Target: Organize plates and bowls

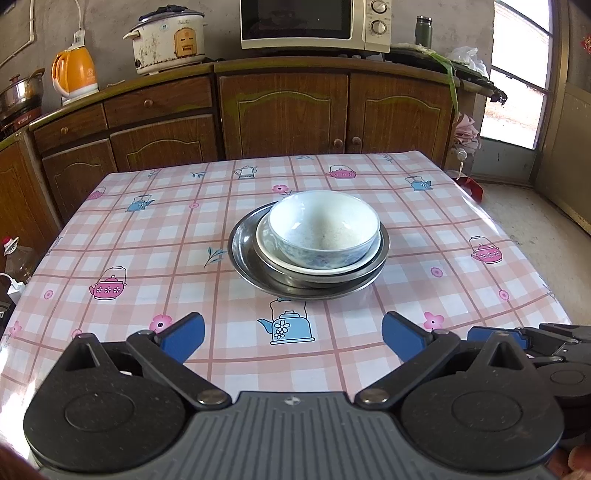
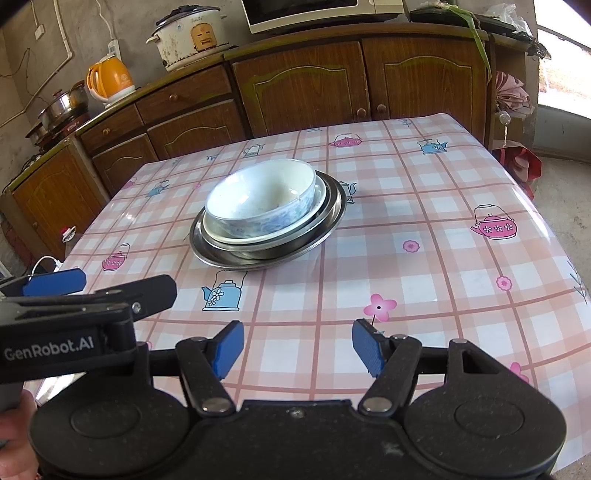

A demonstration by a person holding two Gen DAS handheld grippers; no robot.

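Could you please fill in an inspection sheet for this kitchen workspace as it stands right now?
Surface: table under a pink checked teapot-print cloth.
Job's things: blue-patterned bowl nested in a white dish, on stacked metal plates, mid-table.
Clutter: nothing seen on the table.
Grippers: left gripper and right gripper open, empty, short of the stack.
Cables: white charger lead at the table's left edge.
Surroundings: wooden cabinets, rice cooker, orange kettle, microwave.
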